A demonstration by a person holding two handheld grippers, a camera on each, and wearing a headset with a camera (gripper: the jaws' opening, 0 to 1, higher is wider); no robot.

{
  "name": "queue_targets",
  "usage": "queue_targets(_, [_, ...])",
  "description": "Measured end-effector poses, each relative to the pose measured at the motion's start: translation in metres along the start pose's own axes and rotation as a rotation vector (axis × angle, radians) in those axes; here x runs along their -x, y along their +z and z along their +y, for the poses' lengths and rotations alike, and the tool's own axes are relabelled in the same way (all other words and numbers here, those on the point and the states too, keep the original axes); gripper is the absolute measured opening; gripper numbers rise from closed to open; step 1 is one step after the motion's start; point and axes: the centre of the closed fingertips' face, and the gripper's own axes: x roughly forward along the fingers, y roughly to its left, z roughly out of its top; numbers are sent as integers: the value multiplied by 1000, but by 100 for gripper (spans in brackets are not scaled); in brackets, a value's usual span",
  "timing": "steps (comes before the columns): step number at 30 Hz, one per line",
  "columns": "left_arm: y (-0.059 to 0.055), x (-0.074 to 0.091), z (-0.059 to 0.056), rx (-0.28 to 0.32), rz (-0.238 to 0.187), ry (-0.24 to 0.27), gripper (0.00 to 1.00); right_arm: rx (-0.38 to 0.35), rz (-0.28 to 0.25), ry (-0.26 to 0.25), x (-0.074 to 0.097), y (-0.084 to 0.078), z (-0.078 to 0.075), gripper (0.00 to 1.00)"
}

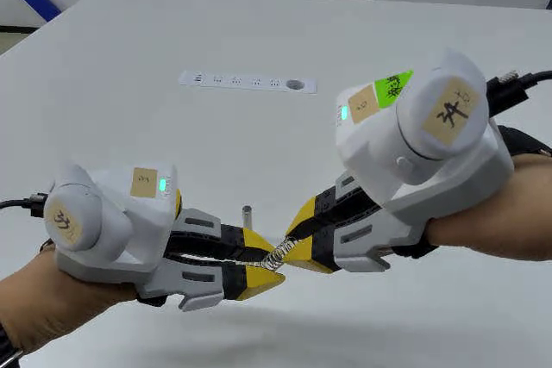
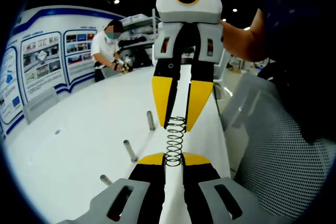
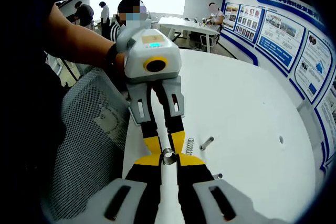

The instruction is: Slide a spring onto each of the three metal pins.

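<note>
A small steel spring (image 1: 278, 256) hangs in the air between the two grippers, above the white table (image 1: 129, 101). My left gripper (image 1: 276, 265) comes in from the lower left and is shut on one end of it. The right gripper (image 1: 293, 251) reaches in from the right, its yellow tips pinching the other end. In the left gripper view the spring (image 2: 175, 140) runs from my own jaws up to the right gripper (image 2: 177, 125). Three upright metal pins (image 2: 150, 120) (image 2: 129, 150) (image 2: 105, 180) stand bare on the table to the left. One pin (image 1: 247, 215) shows just behind the tips.
A second spring (image 3: 190, 146) lies on the table beside a pin (image 3: 206, 142). A white power strip (image 1: 248, 82) lies farther back. A mesh chair (image 3: 94, 124) stands off the table edge. People stand in the background.
</note>
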Motion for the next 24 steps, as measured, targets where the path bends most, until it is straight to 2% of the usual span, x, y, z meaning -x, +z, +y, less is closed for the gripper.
queue_targets(24, [2,-3,-3,5,-18,-8,11,-1,-8,1,-3,6,2,11])
